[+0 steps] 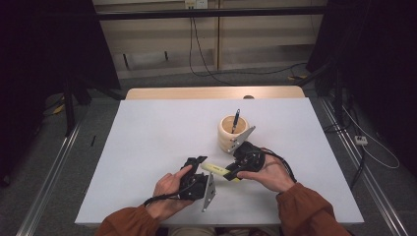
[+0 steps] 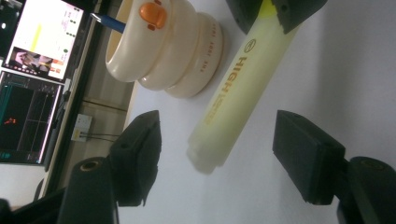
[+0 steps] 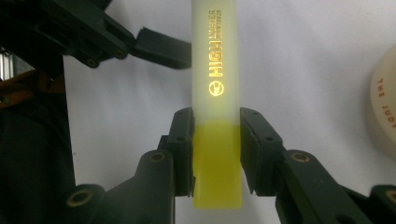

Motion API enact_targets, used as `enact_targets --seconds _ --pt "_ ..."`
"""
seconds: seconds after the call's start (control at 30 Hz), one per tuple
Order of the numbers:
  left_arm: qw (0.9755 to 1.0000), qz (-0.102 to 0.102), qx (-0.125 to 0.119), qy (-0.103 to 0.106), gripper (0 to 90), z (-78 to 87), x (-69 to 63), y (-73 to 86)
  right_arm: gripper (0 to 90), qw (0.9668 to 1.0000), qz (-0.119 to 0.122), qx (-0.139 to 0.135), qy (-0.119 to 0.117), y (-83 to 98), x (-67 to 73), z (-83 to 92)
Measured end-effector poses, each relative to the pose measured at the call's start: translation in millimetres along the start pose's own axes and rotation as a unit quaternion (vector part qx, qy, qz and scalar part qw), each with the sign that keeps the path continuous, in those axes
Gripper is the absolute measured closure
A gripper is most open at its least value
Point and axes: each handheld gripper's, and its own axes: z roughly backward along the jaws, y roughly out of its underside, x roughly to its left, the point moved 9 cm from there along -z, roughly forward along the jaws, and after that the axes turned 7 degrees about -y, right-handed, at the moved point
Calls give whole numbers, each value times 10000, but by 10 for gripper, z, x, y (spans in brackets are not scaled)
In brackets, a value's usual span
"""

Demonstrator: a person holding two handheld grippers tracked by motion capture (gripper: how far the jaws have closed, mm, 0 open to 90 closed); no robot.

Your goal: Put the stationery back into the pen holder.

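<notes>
The right gripper (image 3: pixel 216 154) clamps the yellow highlighter (image 3: pixel 215 70) by its cap; the left gripper (image 2: pixel 224 158) stands open around the barrel, uncapping not yet done

A: What blocks the way near the desk's (image 1: pixel 147 147) middle?

B: The cream ribbed ceramic pen cup (image 1: pixel 230 133), close beyond the right gripper (image 1: pixel 231 173).

A: And free room?

B: Bare white surface along the left, right and far edges; both far corners are open.

One highlighter (image 1: pixel 220 171), one cream holder cup (image 1: pixel 230 132) with one pen (image 1: pixel 235 120) inside, two tools: left (image 1: pixel 196 162), right (image 1: pixel 235 173), one bench (image 1: pixel 157 132).
</notes>
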Motion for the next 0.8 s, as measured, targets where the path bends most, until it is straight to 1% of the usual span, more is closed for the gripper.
enact_targets --seconds 0.03,0.07,0.1,0.13,0.17,0.2,0.27,0.3,0.33,0.43,0.47,0.5,0.53,0.57,0.6,0.63,0.7,0.77,0.8 --pt "9999 -128 9 -26 333 -8 -13 -1 675 10000 15 3 -8 -7 3 -5" --pt "9998 -208 -11 -41 352 -13 -32 -7 674 10000 6 -6 4 -18 3 -14" --pt "9997 -253 -47 -46 373 -22 -56 -19 675 10000 10 -15 -9 -27 2 -25" --pt "9996 -291 -25 -38 389 -22 -66 -22 674 10000 -7 -12 -23 -35 3 -39" --pt "9993 -354 -31 -62 419 -25 -77 -32 675 10000 -37 9 -18 -33 2 -46" --pt "9994 -324 -79 -92 453 -32 -94 -46 675 10000 -37 24 -32 -35 2 -63" --pt "9990 -438 -49 -56 523 -31 -118 -52 674 10000 -49 42 -35 -36 3 -83" --pt "9984 -542 -85 -111 532 -39 -131 -65 674 10000 -63 29 -56 -42 8 -92" --pt "9981 -598 -86 -81 546 -43 -149 -70 674 9999 -85 21 -58 -47 13 -99" --pt "9974 -704 -123 -63 568 -65 -211 -92 675 9999 -87 28 -96 -54 26 -119" --pt "9969 -762 -176 -76 587 -74 -226 -105 674 9999 -70 30 -111 -57 34 -129" --pt "9965 -809 -179 -75 624 -74 -240 -110 674 9999 -79 61 -124 -54 45 -138" --pt "9962 -839 -195 -93 646 -78 -246 -114 674 9999 -57 66 -119 -53 45 -147" --pt "9962 -849 -190 -81 680 -76 -250 -112 674 9998 -88 67 -139 -49 51 -153" --pt "9959 -880 -173 -107 687 -78 -248 -106 674 9998 -97 73 -145 -44 49 -159" --pt "9958 -894 -166 -130 699 -79 -246 -100 674 9998 -118 39 -143 -47 48 -162" --pt "9958 -901 -138 -86 718 -83 -251 -88 673 9998 -111 -72 -157 -57 38 -155" --pt "9967 -792 -141 -50 745 -85 -248 -86 669 9996 -142 -214 -145 -68 32 -138" --pt "9973 -731 -111 -15 759 -83 -249 -84 667 9994 -107 -312 -134 -76 27 -130"
